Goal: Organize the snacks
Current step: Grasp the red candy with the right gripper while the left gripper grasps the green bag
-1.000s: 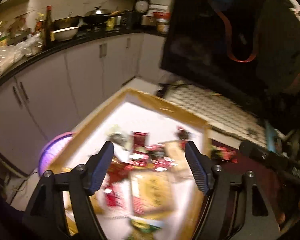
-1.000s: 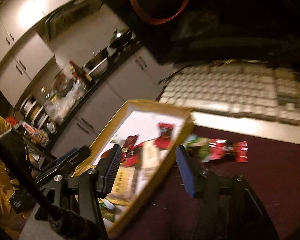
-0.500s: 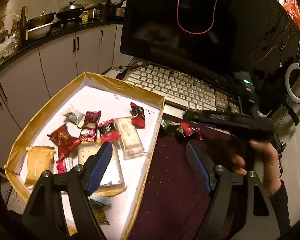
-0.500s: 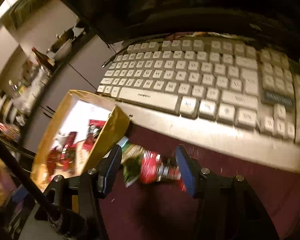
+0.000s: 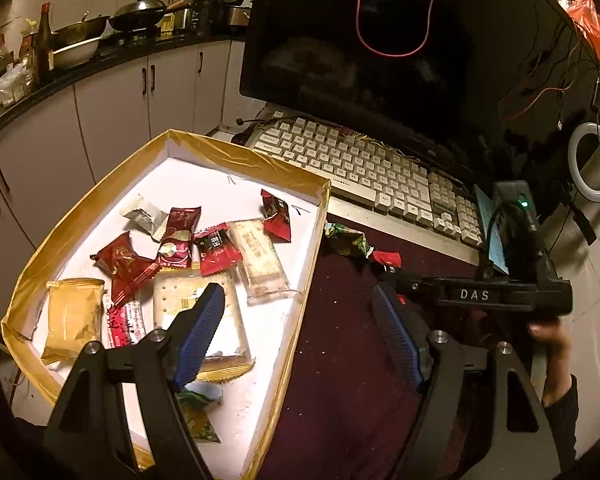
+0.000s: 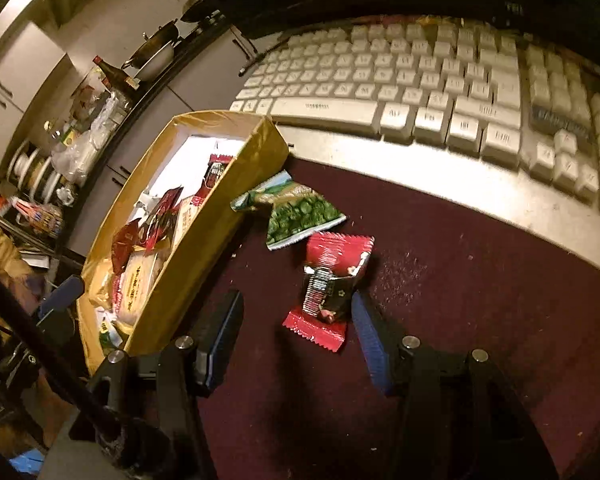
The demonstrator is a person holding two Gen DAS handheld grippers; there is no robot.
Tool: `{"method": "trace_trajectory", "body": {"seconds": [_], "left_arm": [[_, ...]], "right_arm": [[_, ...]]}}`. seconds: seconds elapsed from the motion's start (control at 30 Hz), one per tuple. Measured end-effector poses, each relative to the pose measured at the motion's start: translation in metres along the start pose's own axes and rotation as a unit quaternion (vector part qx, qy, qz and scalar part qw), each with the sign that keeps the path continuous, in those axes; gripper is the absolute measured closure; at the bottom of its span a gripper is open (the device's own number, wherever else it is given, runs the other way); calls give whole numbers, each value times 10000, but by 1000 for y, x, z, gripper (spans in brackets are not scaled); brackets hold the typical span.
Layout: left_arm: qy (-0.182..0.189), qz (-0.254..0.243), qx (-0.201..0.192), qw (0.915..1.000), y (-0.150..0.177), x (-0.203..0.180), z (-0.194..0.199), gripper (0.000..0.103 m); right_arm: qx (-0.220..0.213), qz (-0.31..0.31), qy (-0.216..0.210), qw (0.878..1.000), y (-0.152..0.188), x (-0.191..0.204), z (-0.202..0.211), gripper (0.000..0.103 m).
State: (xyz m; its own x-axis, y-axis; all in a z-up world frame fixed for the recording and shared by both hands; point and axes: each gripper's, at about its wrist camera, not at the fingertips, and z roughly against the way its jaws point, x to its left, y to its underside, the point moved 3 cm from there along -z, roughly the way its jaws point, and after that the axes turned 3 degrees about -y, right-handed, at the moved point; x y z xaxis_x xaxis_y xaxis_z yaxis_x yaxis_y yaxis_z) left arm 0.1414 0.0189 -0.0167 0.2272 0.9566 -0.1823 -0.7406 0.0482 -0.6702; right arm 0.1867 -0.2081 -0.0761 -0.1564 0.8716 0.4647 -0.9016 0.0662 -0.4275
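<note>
Snacks are mostly gathered in the gold-rimmed box (image 5: 236, 156) at my left; two strays lie outside it on the dark red table (image 6: 440, 280), in front of the keyboard (image 6: 420, 80). My right gripper (image 6: 296, 336) is low over the red packet (image 6: 332, 280), jaws spread, with the packet's near end lying between the fingertips and nothing pinched yet. The green packet (image 6: 300, 212) sits just beyond, touching the box's outer wall. My left gripper (image 5: 298, 332) hangs spread and empty above the box's right wall.

I judge the step in hand to be picking up the red stray. Next I would need to settle the fingertips to the table on either side of the thin wrapper, close on it, then carry it over the wall into the box.
</note>
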Motion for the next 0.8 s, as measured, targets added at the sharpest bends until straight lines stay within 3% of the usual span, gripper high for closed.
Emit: {"method": "trace_trajectory", "body": {"seconds": [0.17,0.23,0.33,0.57,0.77,0.8], "left_arm": [[5,-50,-11,10000,0,-3,1,26],[-4,-111,-22,9999,0,-5,2,26],[-7,-102,-3,9999,-1,-9,1,26],[146,-159,270,9994,-10,-39,-17,27],[-19,-140,744,9971,-30,-75,-67,27],[-51,-155,863,9961,-34,-81,-80,32]], "right_arm": [[-51,13,594,9982,-2,-2,-14,51],[-128,51,841,9964,3,1,-15,72],[-313,67,1011,9944,11,4,-13,75],[-843,-260,805,9928,44,1,17,78],[-1365,-828,550,9856,74,-23,36,78],[-1418,-888,507,9846,74,-24,36,78]]}}
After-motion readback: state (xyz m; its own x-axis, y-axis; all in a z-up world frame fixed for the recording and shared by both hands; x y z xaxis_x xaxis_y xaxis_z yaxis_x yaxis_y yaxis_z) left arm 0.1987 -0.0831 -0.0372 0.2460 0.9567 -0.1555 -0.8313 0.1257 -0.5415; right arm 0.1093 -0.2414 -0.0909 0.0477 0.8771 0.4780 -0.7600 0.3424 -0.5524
